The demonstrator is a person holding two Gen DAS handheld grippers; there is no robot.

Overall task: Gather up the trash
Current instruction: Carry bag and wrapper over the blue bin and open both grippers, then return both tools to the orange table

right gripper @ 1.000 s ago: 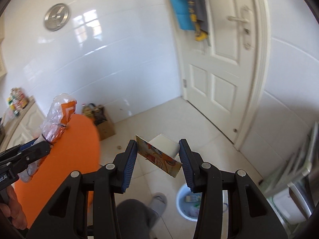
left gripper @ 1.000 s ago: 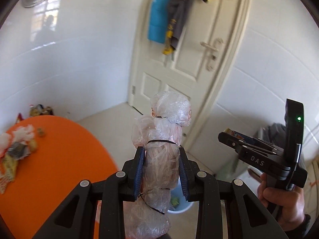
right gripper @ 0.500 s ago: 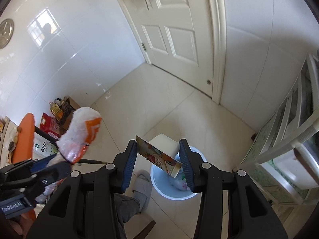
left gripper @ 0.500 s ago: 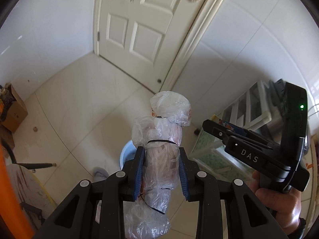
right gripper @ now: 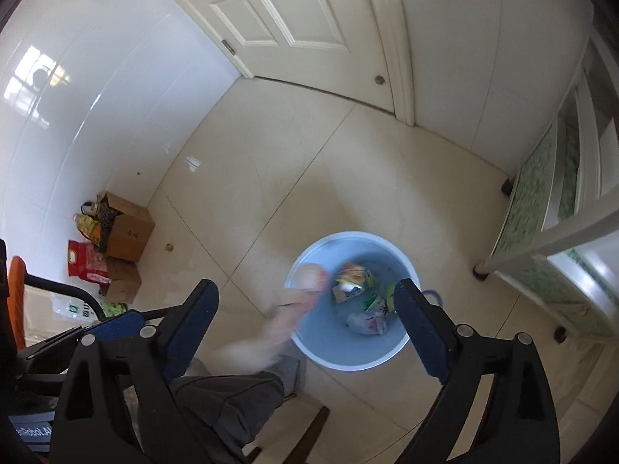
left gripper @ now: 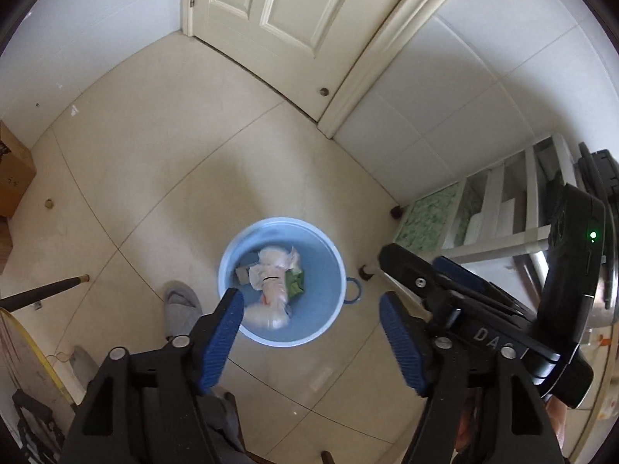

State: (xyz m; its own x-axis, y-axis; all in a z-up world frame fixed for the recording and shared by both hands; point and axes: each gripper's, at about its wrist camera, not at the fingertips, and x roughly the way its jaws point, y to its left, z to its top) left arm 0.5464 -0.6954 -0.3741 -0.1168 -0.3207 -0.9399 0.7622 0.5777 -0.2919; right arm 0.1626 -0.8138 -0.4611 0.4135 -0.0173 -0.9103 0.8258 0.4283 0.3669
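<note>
trash is dropping into the blue bin (left gripper: pixel 332 270) on the tiled floor (left gripper: pixel 162 162). plastic-wrapped bundle (left gripper: pixel 271 286) is showing motion-blurred over the bin's inside in the left wrist view; in the right wrist view it is smearing across the bin's left rim (right gripper: pixel 294 297), so whether it is touching anything yet, cannot tell. printed carton (right gripper: pixel 348 282) is lying inside the bin among other wrappers, next to a green packet (left gripper: pixel 294 284) and a crumpled bag (right gripper: pixel 367 323).

left hand-held gripper (left gripper: pixel 311 332) is pointing steeply down over the bin, its jaws having just been opening, now standing wide apart with nothing between the blue pads (left gripper: pixel 222 342). right hand-held gripper (right gripper: pixel 305 326) is also hanging over the bin, its jaws having just been opening too, spread wide, nothing between them. its black body is showing at the right of the left wrist view (left gripper: pixel 476 309), green light on.

person's grey trouser leg (right gripper: pixel 232 390) and grey slipper (left gripper: pixel 180 301) are sitting just beside the bin. white door (left gripper: pixel 271 11) is standing shut beyond it, white shelf unit (right gripper: pixel 561 208) to the right, cardboard boxes (right gripper: pixel 129 232) and a red bag (right gripper: pixel 87 263) against the left wall. orange bench edge (right gripper: pixel 16 301) is showing at far left.
</note>
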